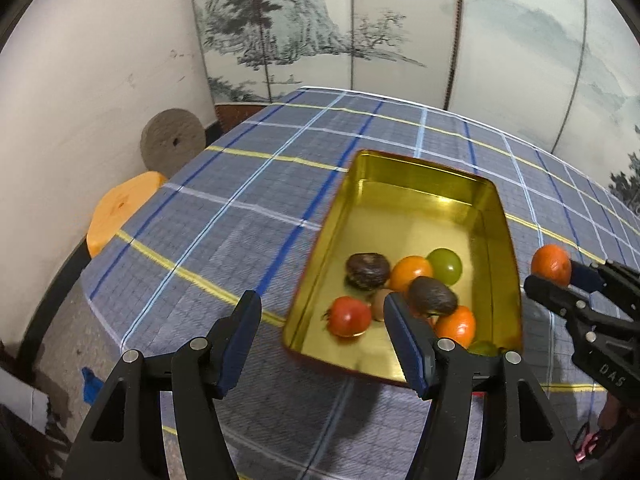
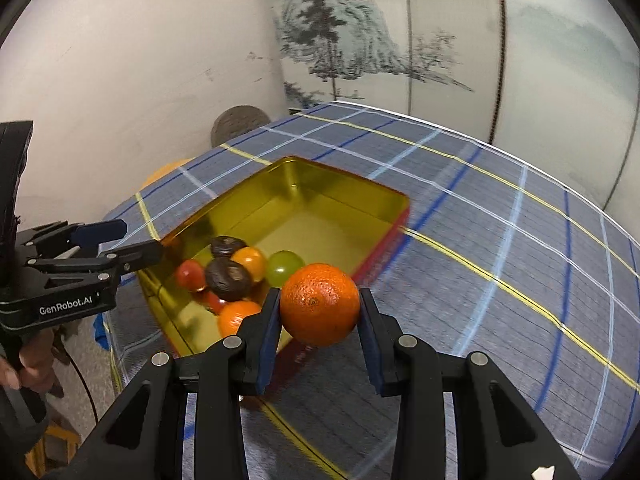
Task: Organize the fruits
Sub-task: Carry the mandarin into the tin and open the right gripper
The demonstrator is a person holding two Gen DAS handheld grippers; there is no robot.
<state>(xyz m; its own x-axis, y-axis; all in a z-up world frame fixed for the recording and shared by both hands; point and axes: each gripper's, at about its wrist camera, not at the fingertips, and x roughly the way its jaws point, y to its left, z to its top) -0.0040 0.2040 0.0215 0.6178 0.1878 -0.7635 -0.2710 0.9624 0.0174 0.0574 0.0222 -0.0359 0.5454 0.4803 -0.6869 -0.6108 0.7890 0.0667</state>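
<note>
Right tongs (image 2: 319,322) pinched an orange (image 2: 320,304) beside the gold tin (image 2: 348,188); left tongs (image 1: 320,332) hung spread, holding nothing.

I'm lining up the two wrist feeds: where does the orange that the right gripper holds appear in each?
Left wrist view: the orange is at the far right edge, pinched at the right gripper tips, outside the tin.
Right wrist view: lower centre, between the fingers.
Shared landmark: the gold tin.

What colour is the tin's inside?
Shiny gold; the tin shows it best in the left wrist view.
</note>
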